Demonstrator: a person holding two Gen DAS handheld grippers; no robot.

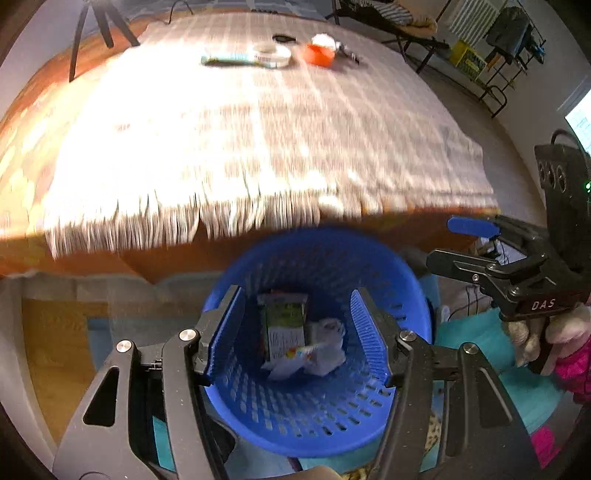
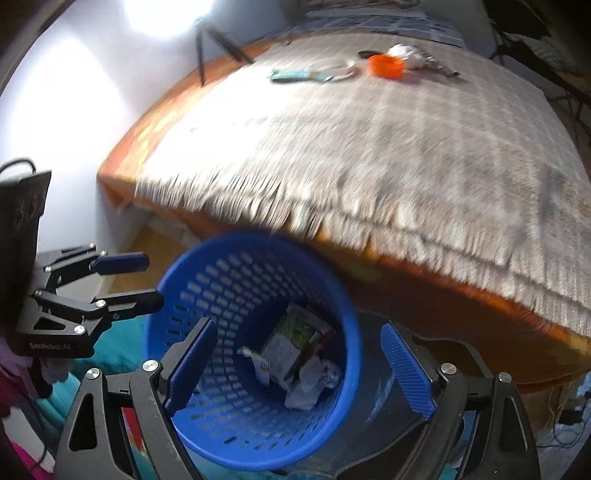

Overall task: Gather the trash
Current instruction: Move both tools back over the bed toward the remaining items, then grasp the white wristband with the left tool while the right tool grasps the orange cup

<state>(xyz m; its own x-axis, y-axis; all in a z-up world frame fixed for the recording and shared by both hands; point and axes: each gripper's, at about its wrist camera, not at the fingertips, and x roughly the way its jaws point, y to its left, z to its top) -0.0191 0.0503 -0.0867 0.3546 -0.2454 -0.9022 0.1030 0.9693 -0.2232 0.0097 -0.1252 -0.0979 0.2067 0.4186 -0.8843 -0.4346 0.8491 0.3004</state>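
A blue perforated basket (image 1: 332, 417) stands on the floor in front of the table; it also shows in the right wrist view (image 2: 229, 435). Inside lie a green and white carton (image 1: 283, 325), a crumpled white paper (image 1: 327, 350) and a small wrapper. My left gripper (image 1: 297, 336) is open and empty above the basket's mouth. My right gripper (image 2: 299, 369) is open and empty over the same basket, with the carton (image 2: 291, 343) below it. Each gripper shows in the other's view, the right gripper (image 1: 454, 243) at the right and the left gripper (image 2: 147, 280) at the left.
A table with a fringed woven cloth (image 1: 258, 140) stands behind the basket. At its far end lie an orange bowl (image 1: 319, 53), a roll of tape (image 1: 271, 53), a teal flat object (image 1: 229, 59) and white crumpled paper (image 1: 325, 38). A tripod (image 1: 99, 29) stands at the far left.
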